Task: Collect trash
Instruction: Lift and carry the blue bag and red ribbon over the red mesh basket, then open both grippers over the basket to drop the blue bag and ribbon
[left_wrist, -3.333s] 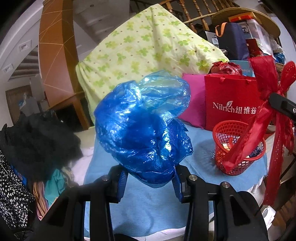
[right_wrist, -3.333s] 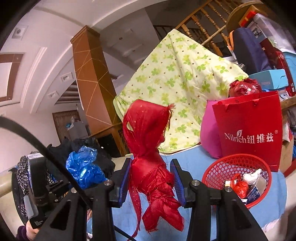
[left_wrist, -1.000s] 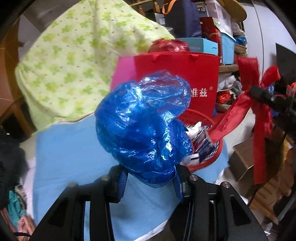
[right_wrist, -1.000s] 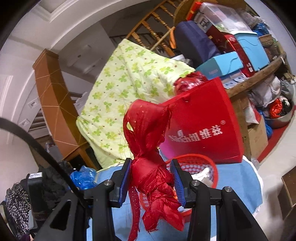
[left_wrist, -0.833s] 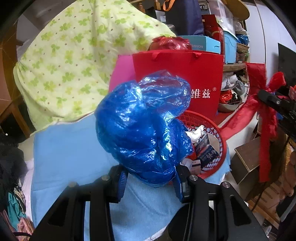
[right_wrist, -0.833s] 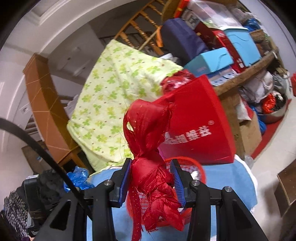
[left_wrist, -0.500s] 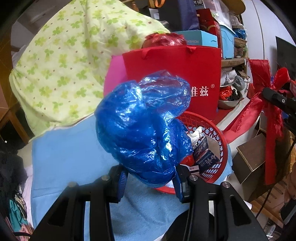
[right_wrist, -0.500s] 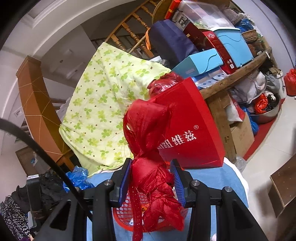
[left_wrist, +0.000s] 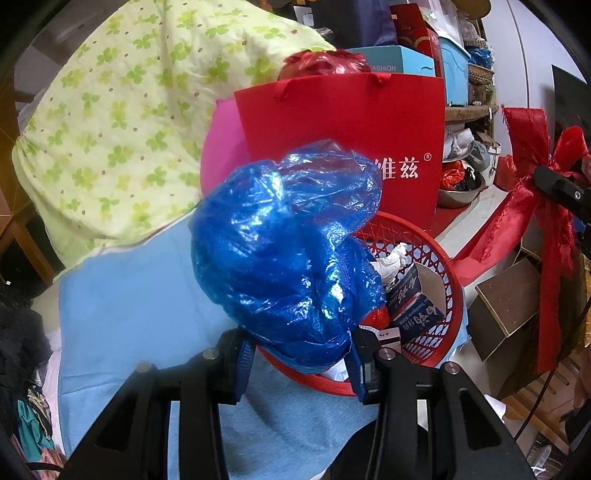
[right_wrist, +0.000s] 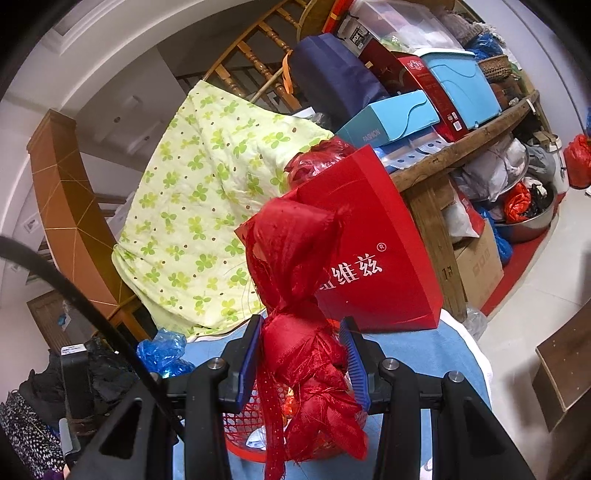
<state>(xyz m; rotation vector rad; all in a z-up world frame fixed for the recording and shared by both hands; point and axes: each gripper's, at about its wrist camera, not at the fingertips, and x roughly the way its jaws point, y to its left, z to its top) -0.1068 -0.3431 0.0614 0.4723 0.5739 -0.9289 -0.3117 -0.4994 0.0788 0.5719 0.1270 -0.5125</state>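
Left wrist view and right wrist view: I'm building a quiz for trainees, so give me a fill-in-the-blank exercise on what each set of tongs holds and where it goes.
1. The left tongs are shut on a crumpled ____ plastic bag.
2. The right tongs grip a red ____.
3. Both hang above a red ____ already holding trash.
4. The basket sits on a light ____ cloth.

Missing words: blue; ribbon; basket; blue

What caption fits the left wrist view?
Left claw grips crumpled blue plastic bag above red trash basket.
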